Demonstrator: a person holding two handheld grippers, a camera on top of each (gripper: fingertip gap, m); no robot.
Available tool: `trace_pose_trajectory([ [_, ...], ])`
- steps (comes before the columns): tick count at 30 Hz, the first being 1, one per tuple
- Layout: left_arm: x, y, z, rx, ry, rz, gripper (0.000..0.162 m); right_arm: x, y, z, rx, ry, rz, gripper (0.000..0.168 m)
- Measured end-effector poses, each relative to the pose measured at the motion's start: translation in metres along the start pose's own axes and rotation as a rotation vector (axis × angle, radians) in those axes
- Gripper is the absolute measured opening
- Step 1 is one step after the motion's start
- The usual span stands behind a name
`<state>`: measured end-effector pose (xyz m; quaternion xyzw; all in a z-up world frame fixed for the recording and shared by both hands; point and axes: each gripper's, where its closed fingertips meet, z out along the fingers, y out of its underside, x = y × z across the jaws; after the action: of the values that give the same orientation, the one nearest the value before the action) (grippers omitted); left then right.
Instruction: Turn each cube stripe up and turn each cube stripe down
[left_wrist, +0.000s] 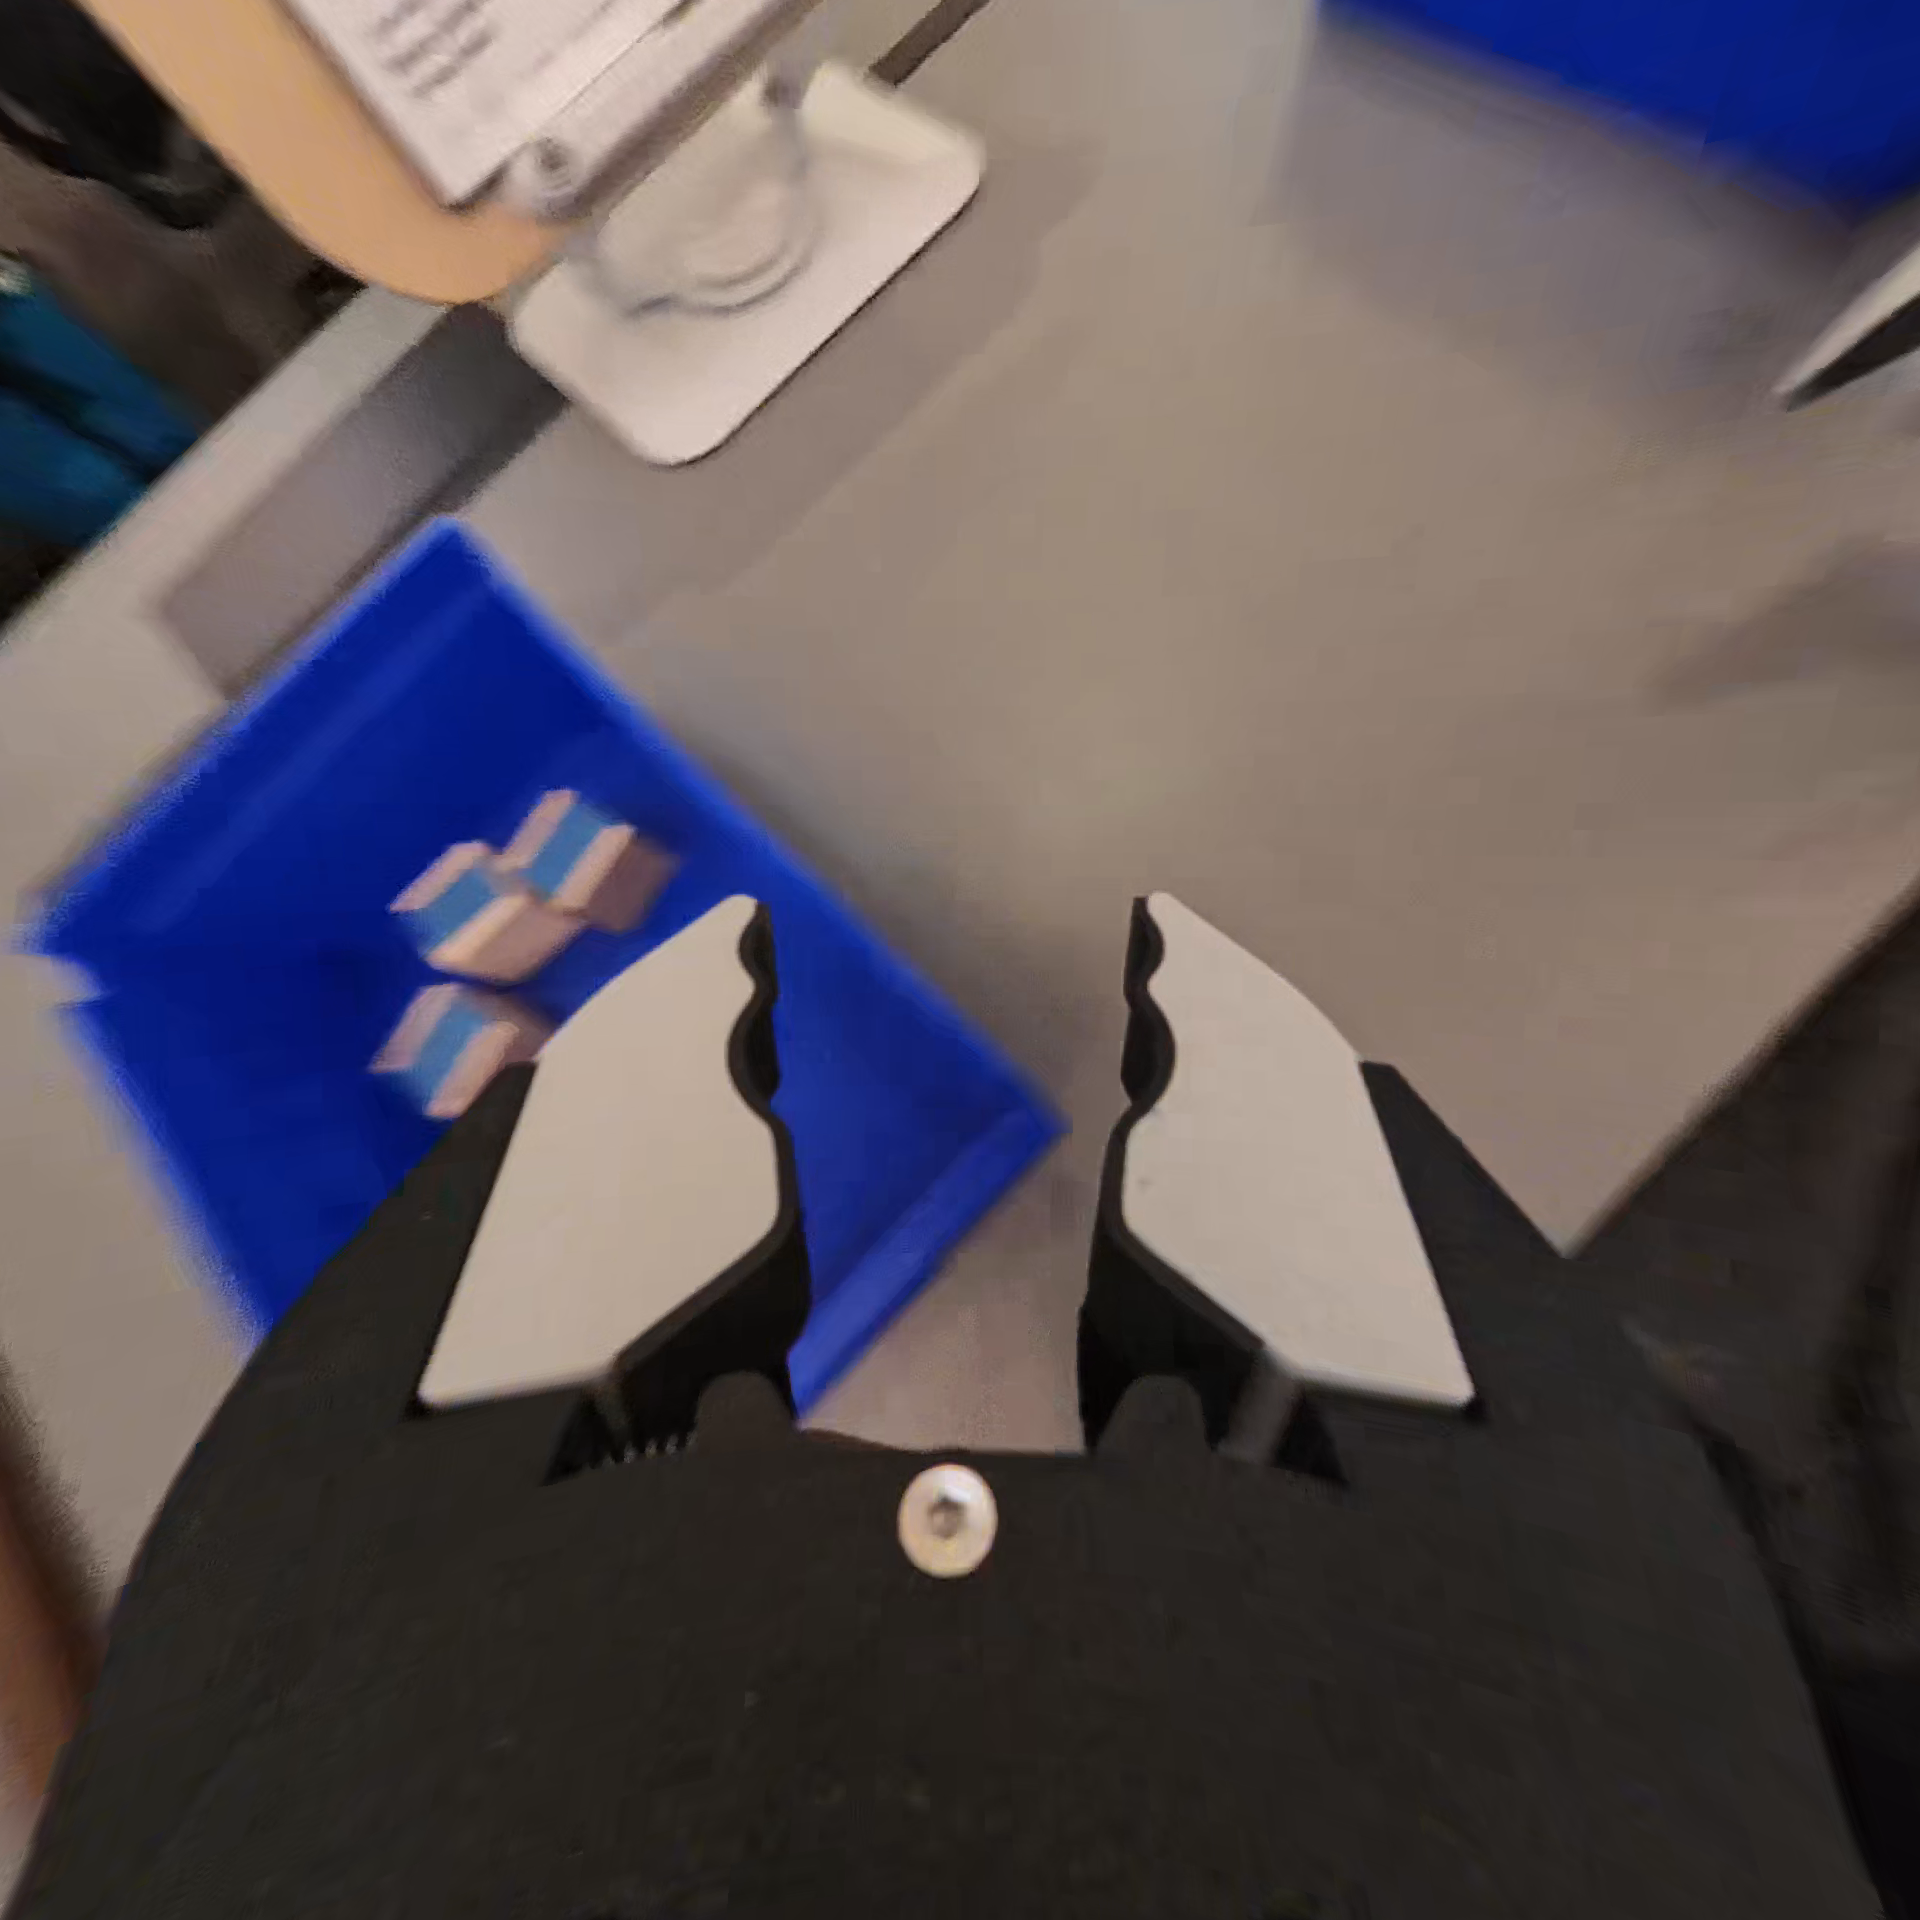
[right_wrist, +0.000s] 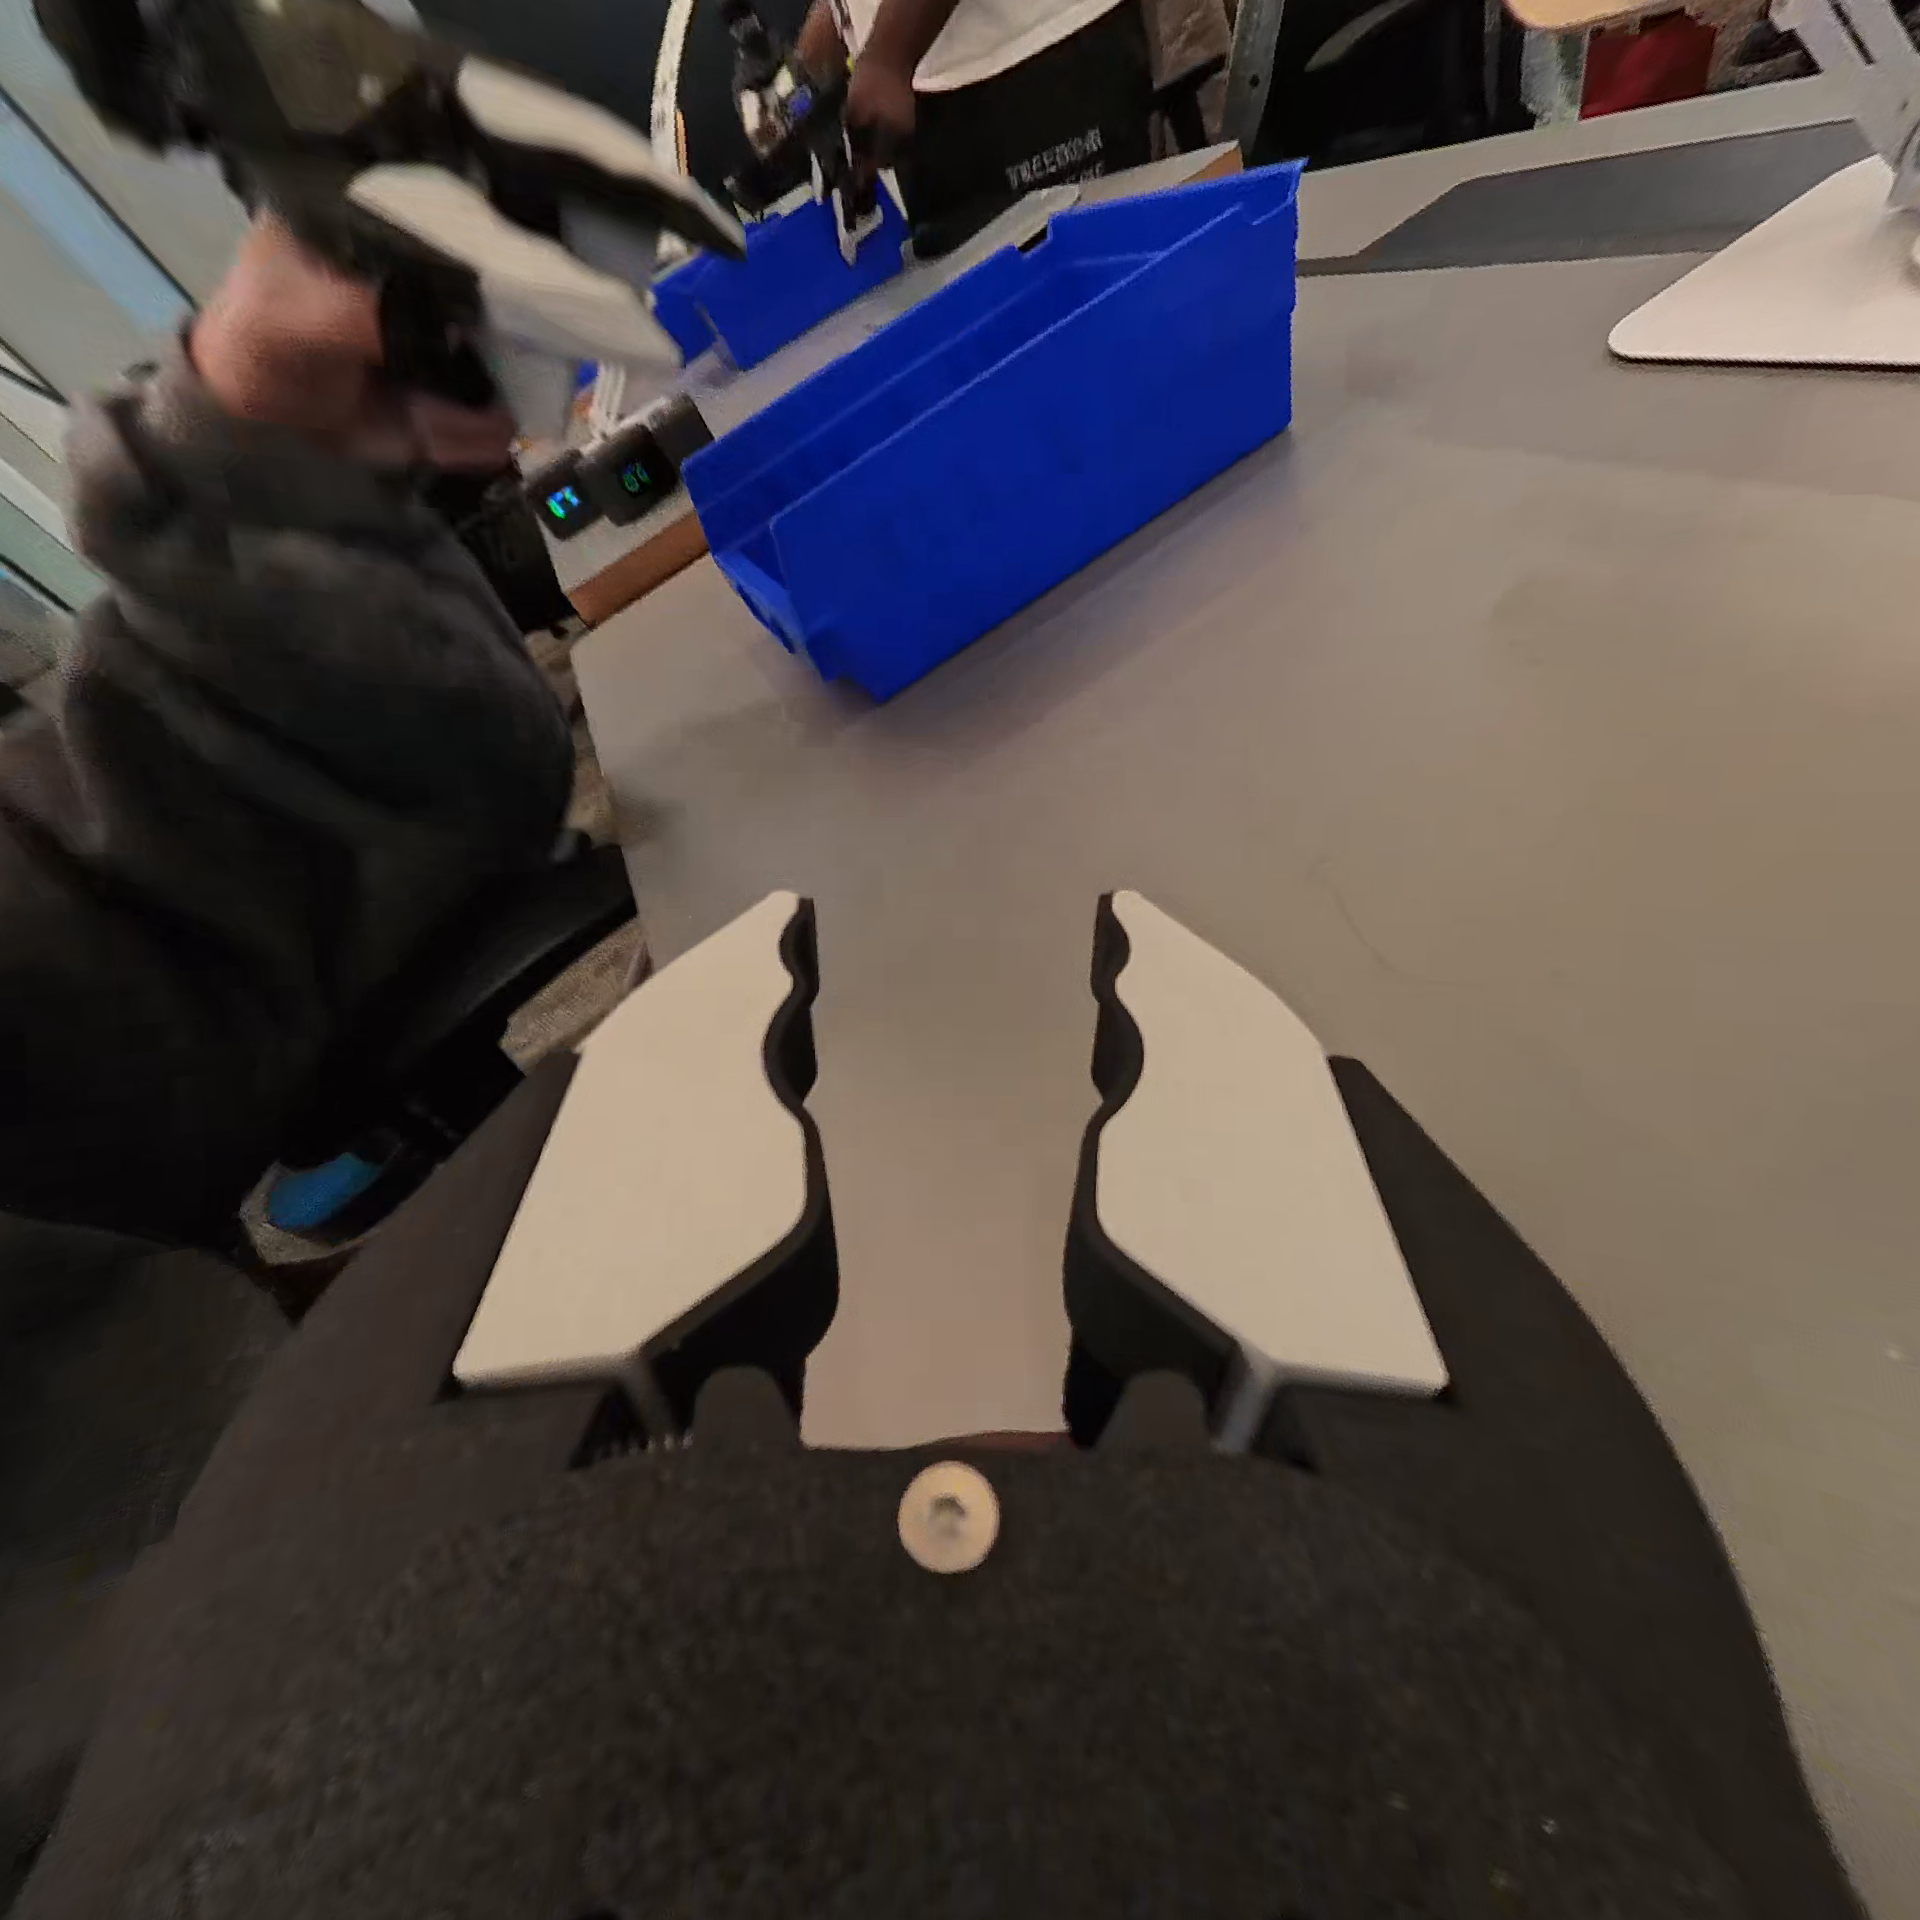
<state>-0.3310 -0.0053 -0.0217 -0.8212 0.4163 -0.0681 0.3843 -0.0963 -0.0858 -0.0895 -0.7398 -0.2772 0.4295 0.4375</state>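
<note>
In the left wrist view a blue bin sits on the grey table and holds three pale cubes with blue stripes: two touch each other and a third lies just nearer. The view is blurred. My left gripper is open and empty, held above the bin's right edge. In the right wrist view the same bin stands ahead; its inside is hidden. My right gripper is open and empty above bare table. The left gripper shows blurred at upper left, held by a hand in a dark sleeve.
A white monitor stand base stands beyond the bin; it also shows in the right wrist view. Another blue bin corner is at far right. In the right wrist view, more blue bins, small devices with lit screens and a person are behind.
</note>
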Motion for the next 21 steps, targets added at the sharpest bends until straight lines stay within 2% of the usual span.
trace_pose_trajectory([
  [2, -0.038, 0.011, 0.011, -0.124, -0.019, 0.134, 0.062, 0.001, 0.002, -0.001, -0.006, -0.003, 0.002, 0.051],
  [7, -0.1, 0.037, 0.079, -0.304, 0.136, 0.336, 0.067, 0.001, 0.0, -0.005, 0.012, -0.047, 0.069, 0.05],
  [10, -0.121, 0.046, 0.124, -0.349, 0.237, 0.343, 0.067, 0.005, 0.001, -0.006, 0.015, -0.045, 0.092, 0.05],
  [14, -0.144, 0.062, 0.169, -0.435, 0.266, 0.427, 0.062, 0.013, 0.006, -0.004, 0.002, -0.048, 0.136, 0.05],
  [16, -0.143, 0.077, 0.181, -0.513, 0.33, 0.42, 0.057, 0.017, 0.007, -0.003, -0.002, -0.056, 0.162, 0.05],
  [17, -0.142, 0.085, 0.184, -0.558, 0.366, 0.426, 0.045, 0.018, 0.008, -0.002, -0.005, -0.064, 0.178, 0.05],
  [21, -0.137, 0.073, 0.177, -0.523, 0.406, 0.417, 0.045, 0.022, 0.01, 0.003, -0.019, -0.085, 0.208, 0.05],
])
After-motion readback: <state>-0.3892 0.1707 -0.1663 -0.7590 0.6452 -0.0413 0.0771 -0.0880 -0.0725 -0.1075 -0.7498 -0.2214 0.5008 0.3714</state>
